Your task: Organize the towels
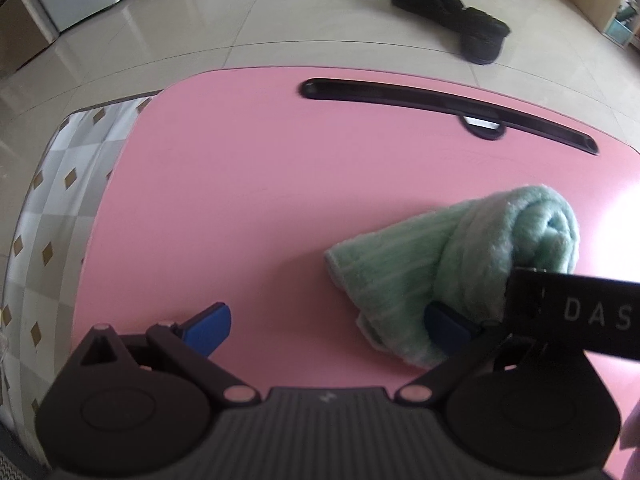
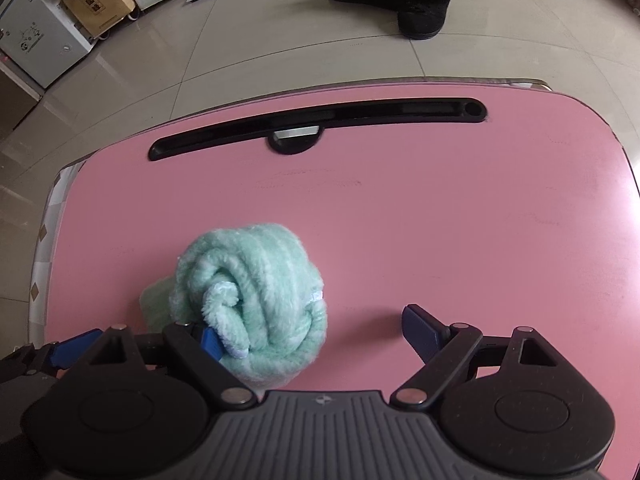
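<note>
Item: rolled mint-green towel (image 2: 256,292) on pink desk (image 2: 440,220), near its front edge. My left gripper (image 1: 336,324) and right gripper (image 2: 316,336): both jaws released, towel beside inner fingers, ungripped.

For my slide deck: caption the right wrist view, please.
Open right tongs above a rolled mint-green fluffy towel lying on a smooth pink tabletop.

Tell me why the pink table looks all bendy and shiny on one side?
Left wrist view: the fisheye lens curves the pink table and its black groove, and window light washes out the right edge. Right wrist view: same bending at the table's edges, but the green towel looks sharp.
</note>
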Action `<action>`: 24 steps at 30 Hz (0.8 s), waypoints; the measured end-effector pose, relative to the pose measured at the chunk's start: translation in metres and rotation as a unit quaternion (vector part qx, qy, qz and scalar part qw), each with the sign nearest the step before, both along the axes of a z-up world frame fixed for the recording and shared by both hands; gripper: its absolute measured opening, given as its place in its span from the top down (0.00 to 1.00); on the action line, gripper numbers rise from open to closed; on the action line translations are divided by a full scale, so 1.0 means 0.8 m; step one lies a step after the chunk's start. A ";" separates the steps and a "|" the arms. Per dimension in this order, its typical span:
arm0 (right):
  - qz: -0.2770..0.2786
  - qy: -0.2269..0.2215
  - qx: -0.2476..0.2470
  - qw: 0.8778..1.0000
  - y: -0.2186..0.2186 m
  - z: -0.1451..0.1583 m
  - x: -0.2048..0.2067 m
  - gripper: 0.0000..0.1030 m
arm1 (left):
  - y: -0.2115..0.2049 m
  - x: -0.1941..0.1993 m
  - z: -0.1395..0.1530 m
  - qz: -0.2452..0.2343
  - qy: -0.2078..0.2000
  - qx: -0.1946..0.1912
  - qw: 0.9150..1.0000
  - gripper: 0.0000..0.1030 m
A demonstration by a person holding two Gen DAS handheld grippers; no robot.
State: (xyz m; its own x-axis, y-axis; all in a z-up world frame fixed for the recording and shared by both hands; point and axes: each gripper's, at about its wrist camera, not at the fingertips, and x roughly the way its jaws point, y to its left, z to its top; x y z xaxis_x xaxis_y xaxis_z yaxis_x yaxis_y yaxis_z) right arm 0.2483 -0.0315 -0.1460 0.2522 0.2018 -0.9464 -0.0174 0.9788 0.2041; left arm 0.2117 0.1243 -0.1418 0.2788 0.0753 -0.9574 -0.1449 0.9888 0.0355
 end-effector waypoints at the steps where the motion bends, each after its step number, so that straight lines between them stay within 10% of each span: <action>1: 0.003 0.000 0.001 1.000 0.004 0.000 0.000 0.17 | 0.003 -0.001 0.000 0.003 0.000 0.004 1.000 0.00; 24: 0.042 -0.010 0.022 0.999 0.074 0.001 0.019 0.17 | 0.070 -0.002 0.002 0.084 -0.004 0.039 0.996 0.00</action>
